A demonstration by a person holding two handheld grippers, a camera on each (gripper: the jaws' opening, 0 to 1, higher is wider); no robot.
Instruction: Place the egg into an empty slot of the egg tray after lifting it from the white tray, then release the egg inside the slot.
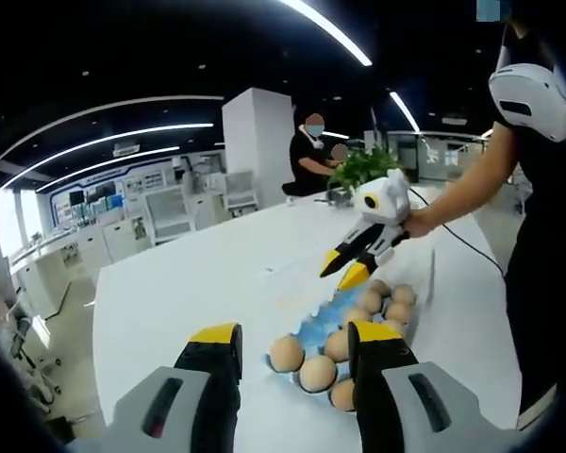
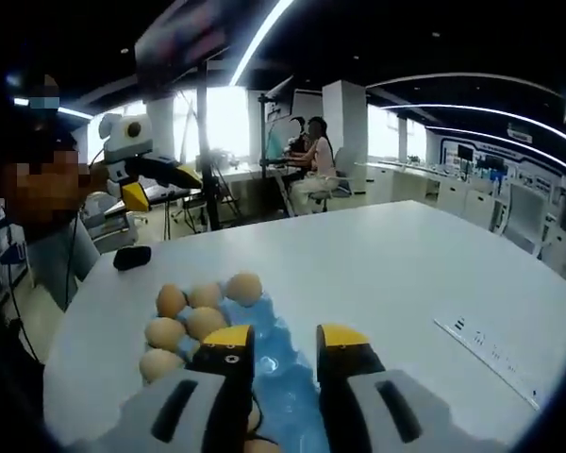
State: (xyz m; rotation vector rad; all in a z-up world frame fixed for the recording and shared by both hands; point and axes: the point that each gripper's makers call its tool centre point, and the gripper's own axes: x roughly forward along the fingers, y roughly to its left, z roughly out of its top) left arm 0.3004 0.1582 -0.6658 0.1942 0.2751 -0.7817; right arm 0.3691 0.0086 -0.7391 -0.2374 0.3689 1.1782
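A blue egg tray (image 1: 321, 326) lies on the white table (image 1: 189, 293), with several brown eggs (image 1: 286, 353) in its slots. My left gripper (image 1: 296, 332) hangs open just in front of the tray's near end, nothing between its yellow-tipped jaws. Above the tray's far end, my right gripper (image 1: 344, 268) is held by a person's hand, jaws apart and empty. In the right gripper view, the right gripper (image 2: 285, 338) stands open over the blue egg tray (image 2: 281, 363), eggs (image 2: 205, 321) to its left. The left gripper (image 2: 160, 184) shows at upper left, raised and open.
A small black object (image 2: 132, 257) lies near the table's edge, and a long pale ruler-like strip (image 2: 491, 355) lies on the right side. A potted plant (image 1: 363, 168) stands at the far end, with a seated person (image 1: 311, 156) behind it. Desks and chairs surround the table.
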